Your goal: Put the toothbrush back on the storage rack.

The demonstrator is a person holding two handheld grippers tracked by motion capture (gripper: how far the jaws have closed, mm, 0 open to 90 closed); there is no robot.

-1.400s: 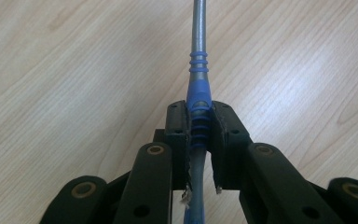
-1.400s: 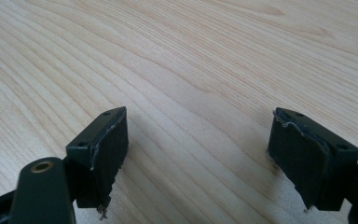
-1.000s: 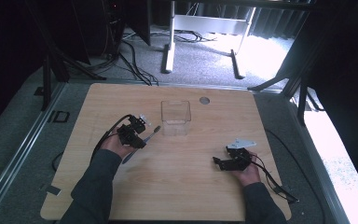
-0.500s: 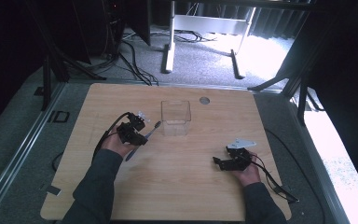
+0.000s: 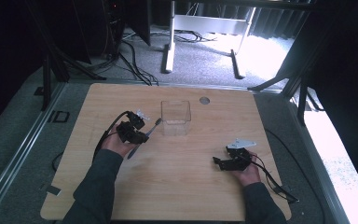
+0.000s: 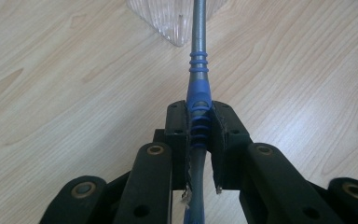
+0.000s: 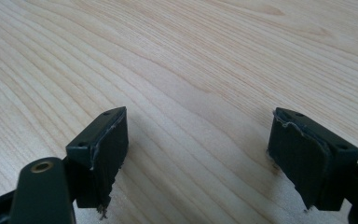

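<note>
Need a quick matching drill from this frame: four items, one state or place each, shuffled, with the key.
Things:
1. left hand-held gripper
2. right hand-held gripper
3. clear square plastic container
4. small grey round disc set in the light wooden table

States or places:
A. jaws apart, nothing between them, over bare wood
B. near the table's far edge, beyond the container
C. shut on the blue and grey ribbed toothbrush
D. standing on the table just past the toothbrush's far end

Pairs: 1-C, 2-A, 3-D, 4-B
</note>
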